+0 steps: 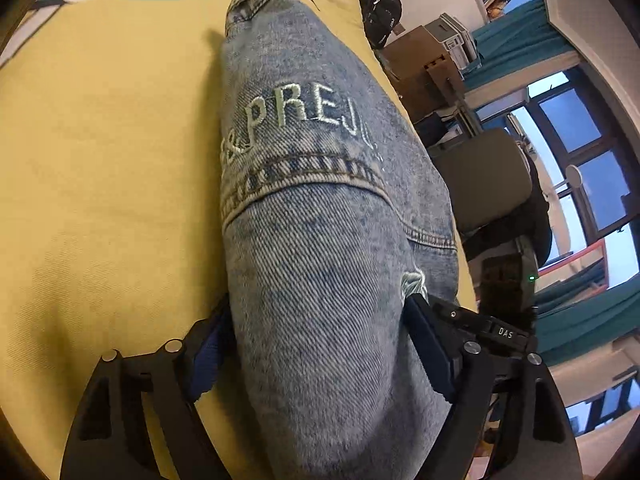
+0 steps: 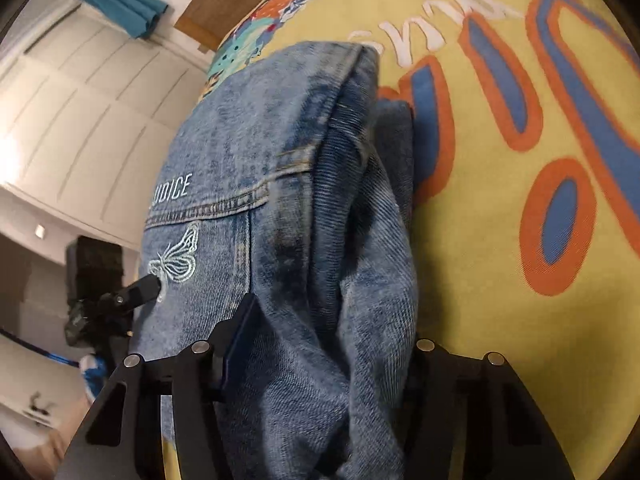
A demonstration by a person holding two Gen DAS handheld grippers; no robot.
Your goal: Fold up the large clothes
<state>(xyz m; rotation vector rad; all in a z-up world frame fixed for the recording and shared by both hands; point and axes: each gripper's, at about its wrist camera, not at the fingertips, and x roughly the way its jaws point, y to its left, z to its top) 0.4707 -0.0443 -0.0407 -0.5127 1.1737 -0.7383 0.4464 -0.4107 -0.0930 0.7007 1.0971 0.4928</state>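
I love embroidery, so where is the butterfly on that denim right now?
In the right wrist view the butterfly sits on the denim jacket, lower left, just below the stitched seam, with the left gripper touching it.

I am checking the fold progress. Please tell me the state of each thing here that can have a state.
denim jacket: bunched, lifted, gripped at both sides
left gripper: shut on denim jacket
right gripper: shut on denim jacket
yellow printed bedspread: spread flat under the jacket

Yellow printed bedspread (image 1: 100, 152) covers the bed. Beyond its far edge: black bag (image 1: 380, 12), cardboard box (image 1: 420, 64), printer (image 1: 454, 38), grey chair (image 1: 486, 176), teal curtains (image 1: 516, 28). White panelled wardrobe (image 2: 80, 112) beside the bed.
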